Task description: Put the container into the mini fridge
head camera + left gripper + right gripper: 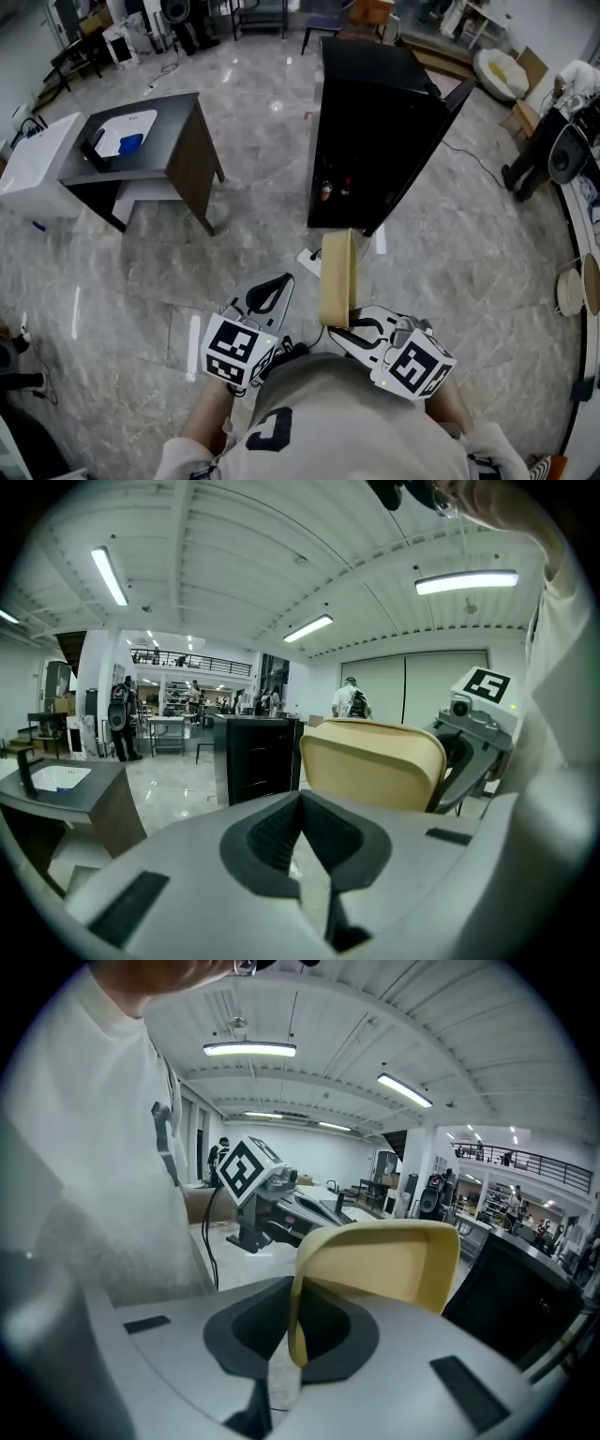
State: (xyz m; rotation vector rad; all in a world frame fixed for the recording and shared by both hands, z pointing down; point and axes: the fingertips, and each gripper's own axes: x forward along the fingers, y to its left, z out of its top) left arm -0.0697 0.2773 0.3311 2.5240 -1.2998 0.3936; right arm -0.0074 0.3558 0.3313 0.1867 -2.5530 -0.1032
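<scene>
Though unclear overhead, R hand-held gripper pinches container rim; L hand-held gripper clenched.

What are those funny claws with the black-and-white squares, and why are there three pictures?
They are hand-held grabbers, not a robot: a person holds one in each hand. One picture comes from a camera on the person's head, looking down. The other two come from cameras riding on each grabber. The right gripper pinches the rim of a tan plastic container between its fingers. The left gripper has its fingers closed on nothing. Ahead, a black mini fridge stands on the shiny grey stone floor, a dark grey table to its left.
</scene>
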